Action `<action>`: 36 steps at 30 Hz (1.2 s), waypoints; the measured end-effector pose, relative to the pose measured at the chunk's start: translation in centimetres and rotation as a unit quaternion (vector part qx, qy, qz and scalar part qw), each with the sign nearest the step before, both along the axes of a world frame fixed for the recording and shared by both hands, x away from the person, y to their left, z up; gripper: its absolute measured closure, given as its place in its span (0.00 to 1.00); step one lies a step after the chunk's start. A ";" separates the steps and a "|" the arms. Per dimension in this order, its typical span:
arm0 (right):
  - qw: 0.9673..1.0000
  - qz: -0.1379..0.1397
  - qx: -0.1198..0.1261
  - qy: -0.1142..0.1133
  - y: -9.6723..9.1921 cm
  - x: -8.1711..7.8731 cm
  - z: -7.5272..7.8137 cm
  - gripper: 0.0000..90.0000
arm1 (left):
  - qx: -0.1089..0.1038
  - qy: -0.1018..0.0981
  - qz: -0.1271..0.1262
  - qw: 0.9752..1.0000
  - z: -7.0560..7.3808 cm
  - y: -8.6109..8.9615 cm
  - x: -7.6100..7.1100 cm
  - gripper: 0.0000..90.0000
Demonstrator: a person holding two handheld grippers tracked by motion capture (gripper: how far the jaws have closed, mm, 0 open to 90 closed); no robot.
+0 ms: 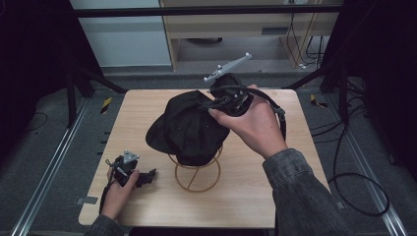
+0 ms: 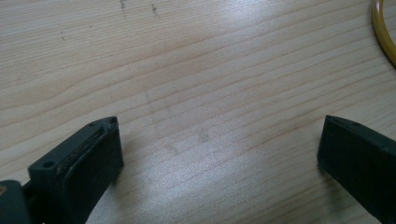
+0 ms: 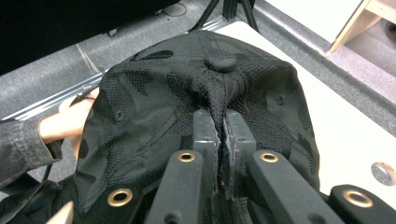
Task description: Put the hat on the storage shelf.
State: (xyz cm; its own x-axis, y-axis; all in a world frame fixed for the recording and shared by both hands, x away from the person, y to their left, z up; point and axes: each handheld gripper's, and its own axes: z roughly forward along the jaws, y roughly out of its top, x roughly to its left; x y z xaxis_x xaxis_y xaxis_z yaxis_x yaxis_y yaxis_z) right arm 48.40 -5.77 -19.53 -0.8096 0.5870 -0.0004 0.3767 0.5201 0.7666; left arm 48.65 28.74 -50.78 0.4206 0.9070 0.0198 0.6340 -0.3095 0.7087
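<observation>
Black cap (image 1: 189,125) perched on a gold wire stand (image 1: 197,173) near the middle of the wooden worktop (image 1: 246,196), brim pointing toward the left edge. Right gripper (image 1: 216,104) up at the cap's crown, held in the right hand (image 1: 253,125), grey three-cornered plate (image 1: 227,67) sticking up behind it and a black cable (image 1: 275,105) looping over the wrist. In the right gripper view, jaws closed tight on a pinch of the cap's (image 3: 187,107) mesh fabric just below the top button (image 3: 222,62); fabric bunched into a ridge running from the button down into the narrow slit between the two jaws. Eyelets dotted over the cloth panels. Brass-coloured rivets on the gripper's arms at the bottom of that view.

Left gripper (image 1: 147,175) low on the worktop's near left corner, gripped by the left hand (image 1: 118,194), well apart from the cap and just beside the stand's base ring. In the left gripper view, jaws spread wide with nothing between them except bare wood grain (image 2: 196,93); a curve of the yellow stand ring (image 2: 384,28) at the top right corner.

No readable brand, label or lettering on the cap, stand or grippers. Small faint dark specks on the wood near the top of the left gripper view, too small to read as writing.
</observation>
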 end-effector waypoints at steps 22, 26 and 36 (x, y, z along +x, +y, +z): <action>0.998 0.017 -0.049 0.030 0.3 0.2 -2.7 0.94 | -0.002 -0.002 0.002 1.000 0.0 0.0 0.0 0.00; 0.998 0.016 -0.049 0.033 0.1 0.2 -3.0 0.94 | -0.001 -0.001 0.001 1.000 0.0 0.0 0.0 0.00; 0.997 0.016 -0.067 0.038 -0.4 0.0 -3.5 0.93 | -0.001 -0.001 0.001 1.000 0.0 0.0 0.0 0.00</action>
State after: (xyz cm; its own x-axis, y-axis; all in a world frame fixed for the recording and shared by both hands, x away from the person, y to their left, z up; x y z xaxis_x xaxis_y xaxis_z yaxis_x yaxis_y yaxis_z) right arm 48.36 -6.22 -22.98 -0.8289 0.5593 -0.0144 0.4124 0.6282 0.6597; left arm 48.64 28.72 -50.81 0.4190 0.9078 0.0192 0.6324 -0.3070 0.7112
